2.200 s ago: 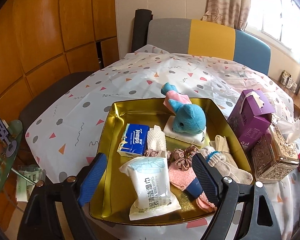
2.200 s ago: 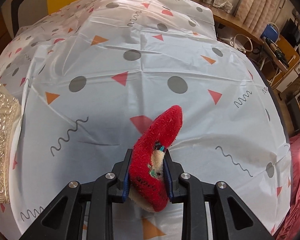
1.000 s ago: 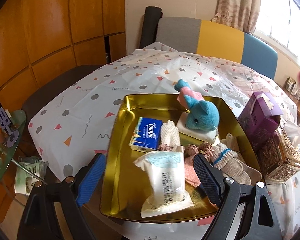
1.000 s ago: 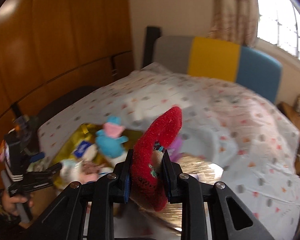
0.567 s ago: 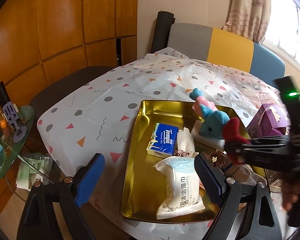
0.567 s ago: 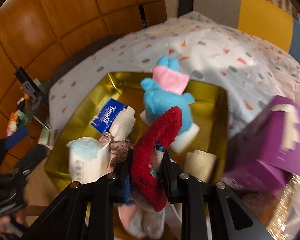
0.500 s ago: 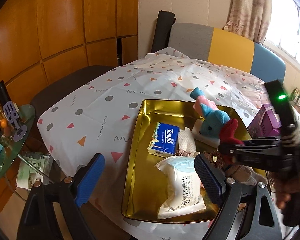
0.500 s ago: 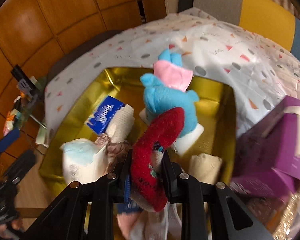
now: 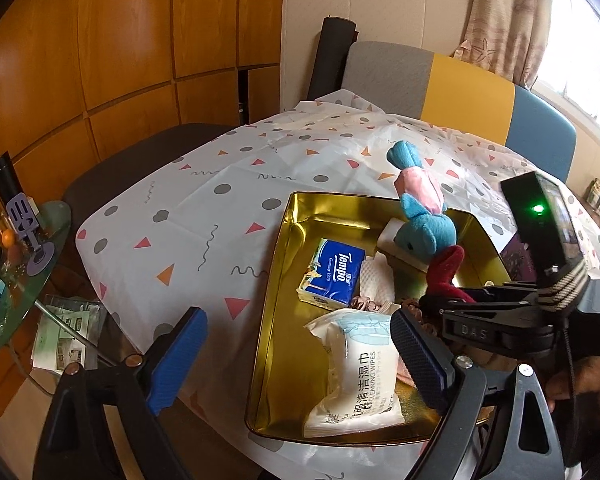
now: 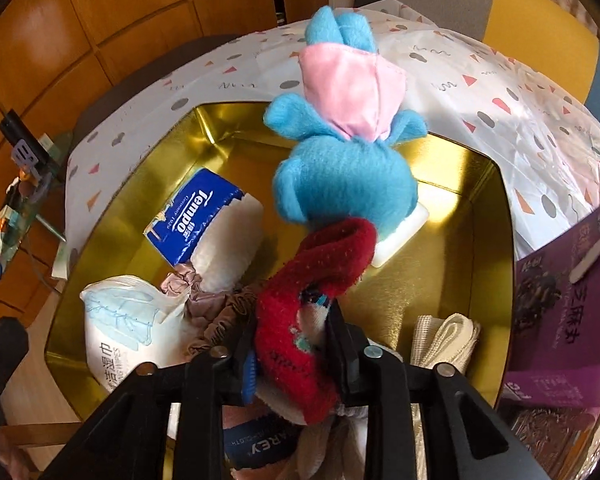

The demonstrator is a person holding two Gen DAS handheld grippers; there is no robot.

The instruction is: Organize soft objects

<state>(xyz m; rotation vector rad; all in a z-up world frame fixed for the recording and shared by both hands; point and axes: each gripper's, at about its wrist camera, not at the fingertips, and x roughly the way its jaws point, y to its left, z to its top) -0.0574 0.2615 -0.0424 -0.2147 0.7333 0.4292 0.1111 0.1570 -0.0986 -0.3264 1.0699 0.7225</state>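
The right gripper (image 10: 290, 350), jaws opening, has the red sock (image 10: 300, 320) between them above the gold tray (image 10: 496, 220); let it drop onto the socks below, short of the blue plush (image 10: 340, 176). The left gripper (image 9: 296, 350) hangs spread, empty.

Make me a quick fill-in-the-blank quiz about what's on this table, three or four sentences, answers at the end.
1. The red sock sits between the jaws of the ____ gripper.
2. The gold tray holds a tissue pack printed with the brand ____.
3. The blue plush toy wears a ____ cloth.
4. The box beside the tray is ____.

Answers: right; Tempo; pink; purple
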